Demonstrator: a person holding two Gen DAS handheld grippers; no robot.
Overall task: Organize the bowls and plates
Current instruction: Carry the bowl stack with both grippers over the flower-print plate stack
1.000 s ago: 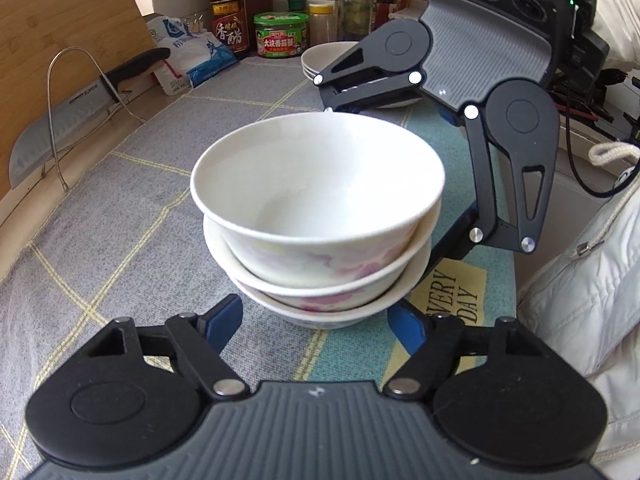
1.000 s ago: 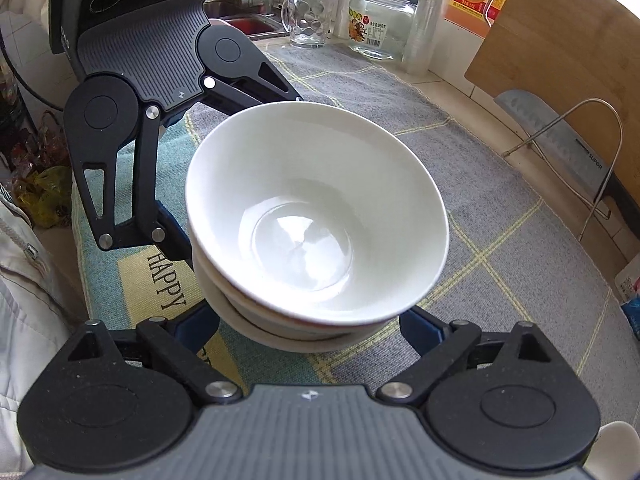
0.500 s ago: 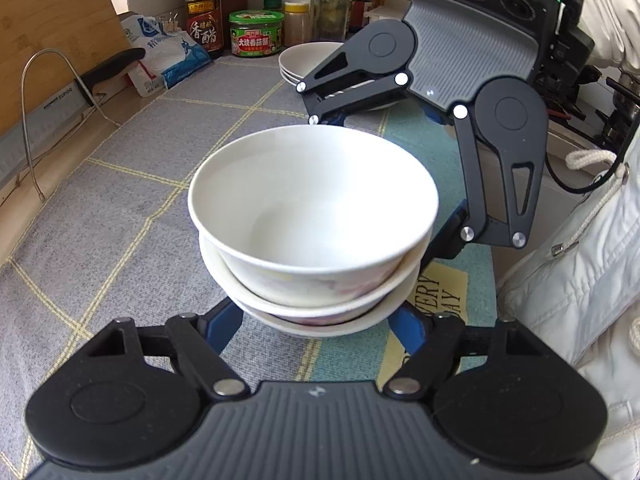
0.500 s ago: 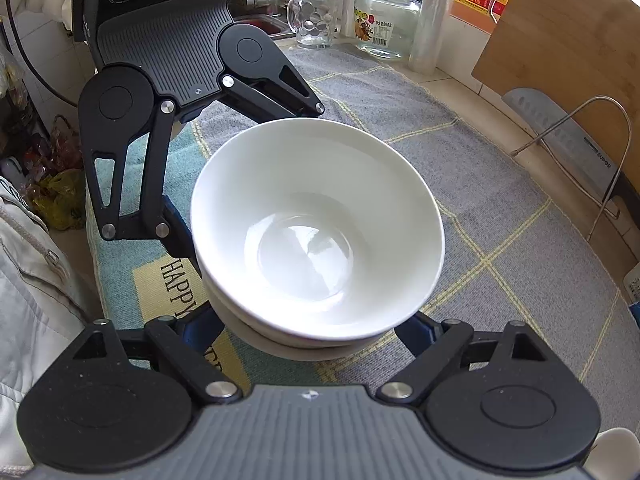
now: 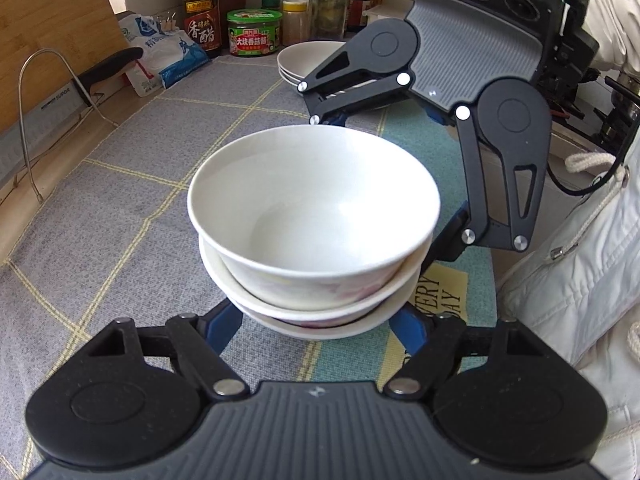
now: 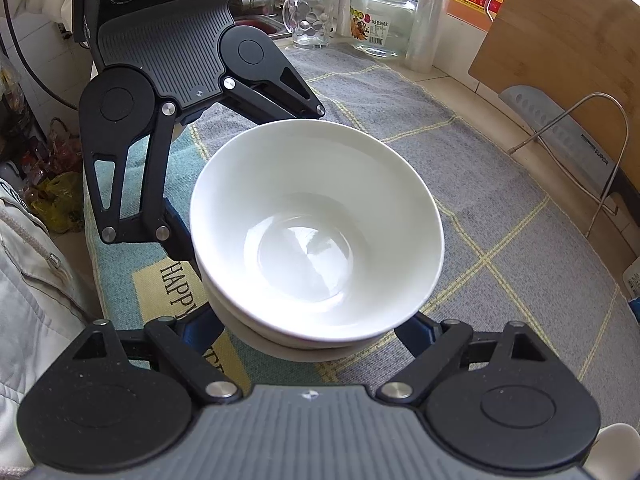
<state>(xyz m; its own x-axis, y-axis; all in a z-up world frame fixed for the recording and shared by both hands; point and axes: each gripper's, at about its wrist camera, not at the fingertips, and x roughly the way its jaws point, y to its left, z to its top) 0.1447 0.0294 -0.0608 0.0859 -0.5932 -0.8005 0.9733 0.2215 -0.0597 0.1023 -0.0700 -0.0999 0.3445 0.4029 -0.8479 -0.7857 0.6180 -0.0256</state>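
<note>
The bowl stack (image 5: 316, 236) is glazed, slippery and breakable: best gripped low, under the rims. The left gripper (image 5: 316, 322) and the right gripper (image 6: 312, 330) straddle it from six and twelve o'clock, jaws spread wide around its base; whether they press, I cannot tell.

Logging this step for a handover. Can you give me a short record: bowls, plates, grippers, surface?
bowls: three nested, upright, one stack
plates: stacked farther back
left gripper: fingers flank the stack's base; contact hidden
right gripper: same, from the opposite side
surface: grey checked mat
</note>
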